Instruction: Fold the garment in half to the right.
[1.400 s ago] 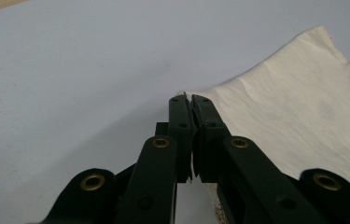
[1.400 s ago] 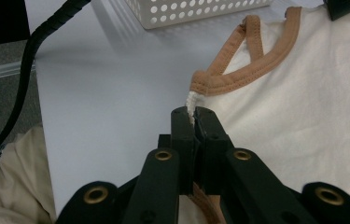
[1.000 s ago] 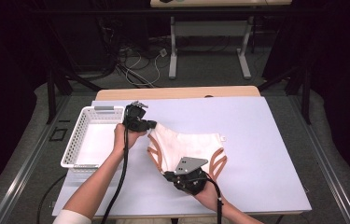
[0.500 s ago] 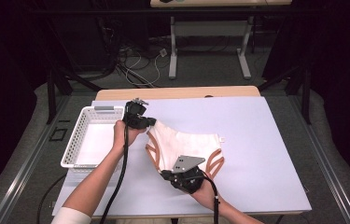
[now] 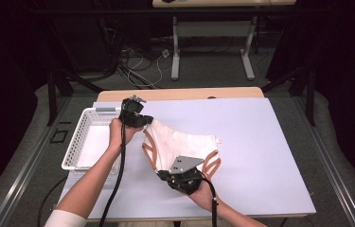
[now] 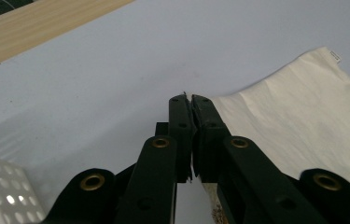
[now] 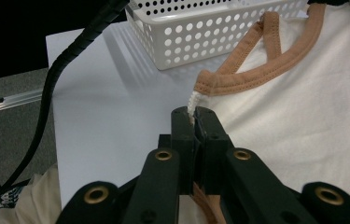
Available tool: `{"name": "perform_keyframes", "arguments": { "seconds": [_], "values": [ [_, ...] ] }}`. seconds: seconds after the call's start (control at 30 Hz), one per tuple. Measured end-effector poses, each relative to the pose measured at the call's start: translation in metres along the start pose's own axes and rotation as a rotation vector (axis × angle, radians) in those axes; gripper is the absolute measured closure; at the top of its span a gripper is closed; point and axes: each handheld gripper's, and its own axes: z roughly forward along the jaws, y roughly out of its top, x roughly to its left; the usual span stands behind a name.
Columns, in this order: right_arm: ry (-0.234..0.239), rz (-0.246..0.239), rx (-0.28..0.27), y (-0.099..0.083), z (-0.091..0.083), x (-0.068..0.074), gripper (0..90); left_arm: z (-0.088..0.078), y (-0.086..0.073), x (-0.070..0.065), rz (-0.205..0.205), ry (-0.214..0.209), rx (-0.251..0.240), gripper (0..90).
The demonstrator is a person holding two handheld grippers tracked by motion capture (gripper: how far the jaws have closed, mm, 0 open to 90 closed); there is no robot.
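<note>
A cream sleeveless top with tan-brown trim [image 5: 182, 149] is held stretched over the middle of the pale table surface [image 5: 270, 156], its lower portion resting on the sheet while two corners are pinched and kept slightly raised. The far corner is clamped between the shut jaws of the left gripper [image 5: 143, 124], seen in the left gripper view [image 6: 190, 100] with the cloth edge caught at the very tips; the near edge, just beside a trimmed armhole [image 7: 256, 70], is nipped in the same way by the closed right gripper [image 7: 192, 112], which sits at the garment's near side in the high view [image 5: 177, 177]. The fabric is gripped at its edges, it is judged, so that it can be pulled taut and spread or folded without bunching. A white perforated basket [image 5: 83, 137] is stood just beside the garment at the left, presumably as the place where it belongs.
</note>
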Motion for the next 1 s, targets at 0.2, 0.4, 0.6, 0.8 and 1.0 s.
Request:
{"name": "perform_keyframes", "arguments": {
  "seconds": [0.2,0.4,0.6,0.8,1.0],
  "values": [
    [0.002,0.001,-0.022,0.004,0.005,0.002,87.3,-0.009,0.001,0.003,0.002,0.026,0.002,87.7],
    [0.001,0.003,-0.020,0.004,0.003,0.003,87.2,-0.010,0.005,0.000,0.010,0.022,0.010,87.7],
    [-0.020,0.006,-0.022,0.001,-0.001,0.002,87.2,-0.002,0.014,-0.007,0.019,-0.001,0.022,87.7],
    [-0.045,0.020,-0.015,-0.004,-0.010,-0.001,87.1,0.008,0.024,-0.017,0.033,-0.009,0.030,87.6],
    [-0.059,0.029,-0.010,-0.007,-0.016,-0.002,87.0,0.018,0.033,-0.027,0.065,-0.018,0.049,87.6]
  ]
}}
